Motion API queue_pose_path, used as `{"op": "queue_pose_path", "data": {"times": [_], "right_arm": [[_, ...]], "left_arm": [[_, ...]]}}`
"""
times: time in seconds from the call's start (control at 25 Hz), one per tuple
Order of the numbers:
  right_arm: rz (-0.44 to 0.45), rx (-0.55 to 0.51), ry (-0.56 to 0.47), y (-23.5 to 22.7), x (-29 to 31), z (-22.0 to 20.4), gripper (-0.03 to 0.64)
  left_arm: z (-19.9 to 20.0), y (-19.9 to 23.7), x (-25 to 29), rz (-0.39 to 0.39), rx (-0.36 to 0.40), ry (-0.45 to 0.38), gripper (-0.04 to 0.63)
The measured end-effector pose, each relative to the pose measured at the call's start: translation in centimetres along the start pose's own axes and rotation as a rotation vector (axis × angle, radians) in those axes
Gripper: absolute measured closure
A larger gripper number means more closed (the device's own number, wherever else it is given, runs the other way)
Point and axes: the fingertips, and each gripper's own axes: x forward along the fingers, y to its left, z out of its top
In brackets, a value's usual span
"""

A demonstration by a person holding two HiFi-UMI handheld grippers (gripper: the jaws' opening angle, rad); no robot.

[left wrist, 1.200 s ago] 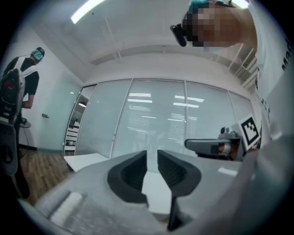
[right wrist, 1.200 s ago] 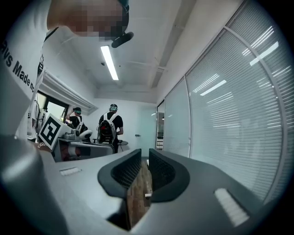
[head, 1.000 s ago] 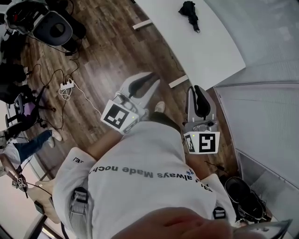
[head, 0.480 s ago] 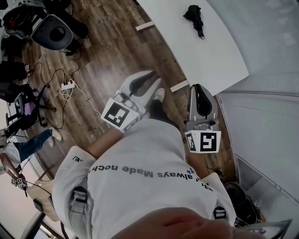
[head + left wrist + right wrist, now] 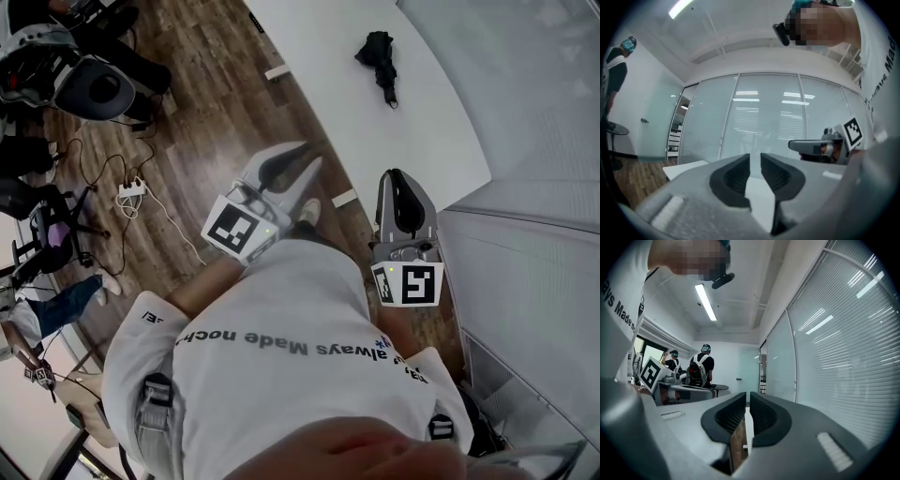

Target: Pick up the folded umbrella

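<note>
the step in hand looked like the approach: the folded umbrella (image 5: 378,54), black and bunched, lay flat on the white worktop (image 5: 422,127), with its thinner end pointing towards the person. it was well apart from both tools, with a stretch of wooden floor (image 5: 206,122) and the near worktop edge between.

to do this well, i would judge that the chosen tool should be opened wide before it reached the worktop, not over the umbrella. it should then come in low and level, with its jaws set across the thick middle of the bundle rather than along it. the loose fabric will probably give and slide, so a bite on the firm core near the middle seems safer than one on the thin end. the other tool is best kept clear of the worktop edge.

the left tool (image 5: 310,156) was slightly released: its own view showed a narrow gap between the dark pads, with only the far worktop and glass wall showing through it and nothing held. the right tool (image 5: 398,175) was clenched, its pads all but meeting. it gripped nothing and touched nothing. both were held out level in front of the person's body.
</note>
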Motion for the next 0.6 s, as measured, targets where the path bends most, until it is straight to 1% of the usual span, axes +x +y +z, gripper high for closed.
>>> {"op": "queue_pose_path", "data": {"times": [0.16, 0.32, 0.4, 0.6], "right_arm": [[0.007, 0.002, -0.001, -4.4, 3.0, 0.0, 0.592], [0.024, -0.001, 0.016, -7.3, 5.4, -1.2, 0.594], [0.038, 0.006, 0.028, -8.0, 6.6, -1.9, 0.594], [0.08, 0.026, 0.054, -8.2, 10.9, -2.7, 0.595]], "left_arm": [[0.2, 2.2, 4.9, 0.01, 0.002, 0.002, 0.525], [-0.2, 3.7, 8.4, 0.025, -0.001, -0.01, 0.525], [-0.7, 4.6, 9.3, 0.038, -0.01, -0.006, 0.525], [-1.6, 8.4, 10.6, 0.07, -0.037, 0.024, 0.525]]}}
